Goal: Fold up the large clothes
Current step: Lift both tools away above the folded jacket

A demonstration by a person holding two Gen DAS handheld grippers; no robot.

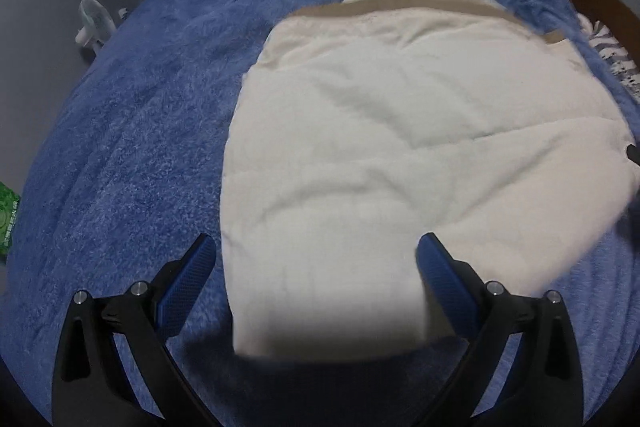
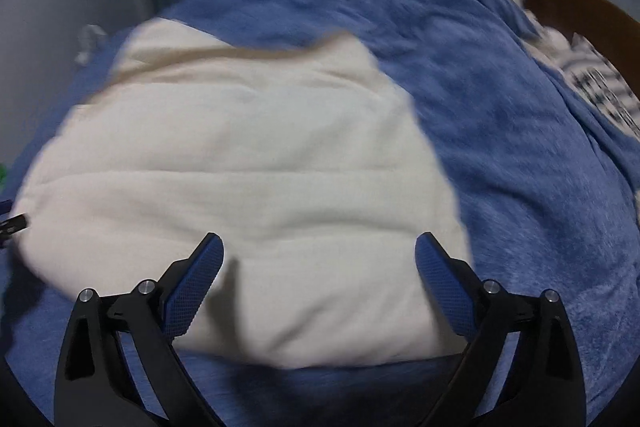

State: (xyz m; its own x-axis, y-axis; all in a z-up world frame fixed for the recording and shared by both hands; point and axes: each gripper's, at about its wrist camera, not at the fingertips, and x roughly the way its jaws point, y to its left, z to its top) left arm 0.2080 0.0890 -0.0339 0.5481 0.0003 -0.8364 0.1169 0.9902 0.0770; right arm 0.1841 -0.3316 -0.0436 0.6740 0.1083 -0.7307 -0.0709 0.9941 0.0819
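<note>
My left gripper [image 1: 316, 247] hung wide open, holding nothing, above the near left edge of the cream garment [image 1: 400, 147], which lay folded on the blue fleece blanket [image 1: 140, 127]. My right gripper [image 2: 318, 247] was equally spread and empty over the garment's near right part. The right view was smeared, so the tan band [image 1: 400, 9] along the far edge read only vaguely there. A pale object [image 1: 94, 25] beyond the blanket stayed too blurred to identify.
</note>
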